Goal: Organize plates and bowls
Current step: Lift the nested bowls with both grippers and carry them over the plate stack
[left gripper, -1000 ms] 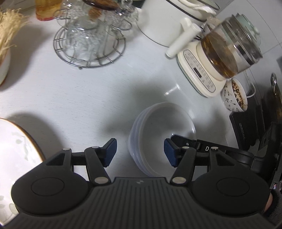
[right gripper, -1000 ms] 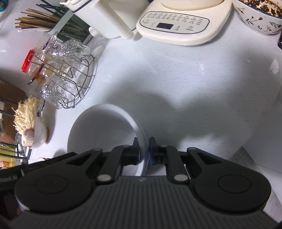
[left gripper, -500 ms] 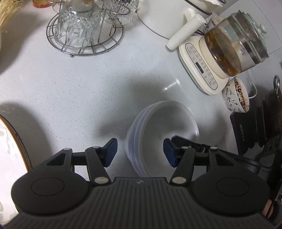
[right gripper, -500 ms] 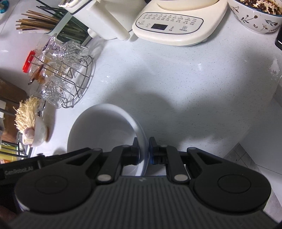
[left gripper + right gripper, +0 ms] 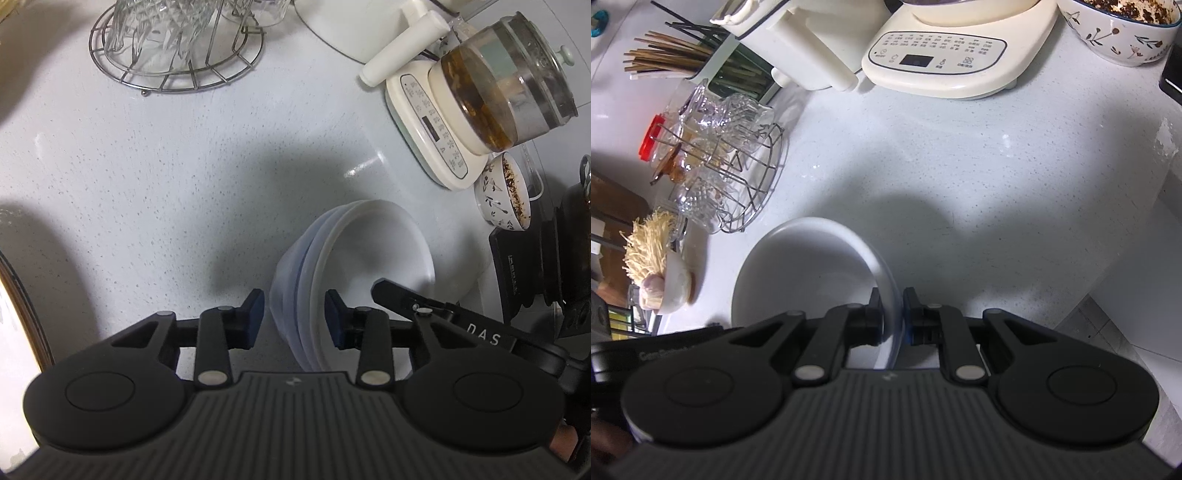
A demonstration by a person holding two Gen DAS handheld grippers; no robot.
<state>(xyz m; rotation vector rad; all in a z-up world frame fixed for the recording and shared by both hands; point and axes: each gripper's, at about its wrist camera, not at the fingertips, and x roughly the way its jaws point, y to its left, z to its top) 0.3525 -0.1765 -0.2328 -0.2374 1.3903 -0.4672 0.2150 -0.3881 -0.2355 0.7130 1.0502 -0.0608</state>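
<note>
A stack of white bowls [image 5: 365,251] sits on the white counter, also seen in the right wrist view [image 5: 809,266]. My left gripper [image 5: 294,317] is open, its blue-padded fingers straddling the near left rim of the stack. My right gripper [image 5: 891,314] is shut on the stack's right rim; its black finger [image 5: 402,295] shows inside the bowl in the left wrist view. A gold-rimmed patterned plate [image 5: 14,332] lies at the far left edge.
A wire rack of glasses [image 5: 177,48] stands at the back left. A glass kettle on a cream base [image 5: 480,99], a patterned bowl with food [image 5: 506,192] and a black appliance [image 5: 535,266] stand to the right. Chopsticks [image 5: 665,55] and enoki mushrooms [image 5: 646,247] are left.
My left gripper has moved in so that its open fingers now straddle the bowl stack's left rim. My right gripper stays shut on the right rim.
</note>
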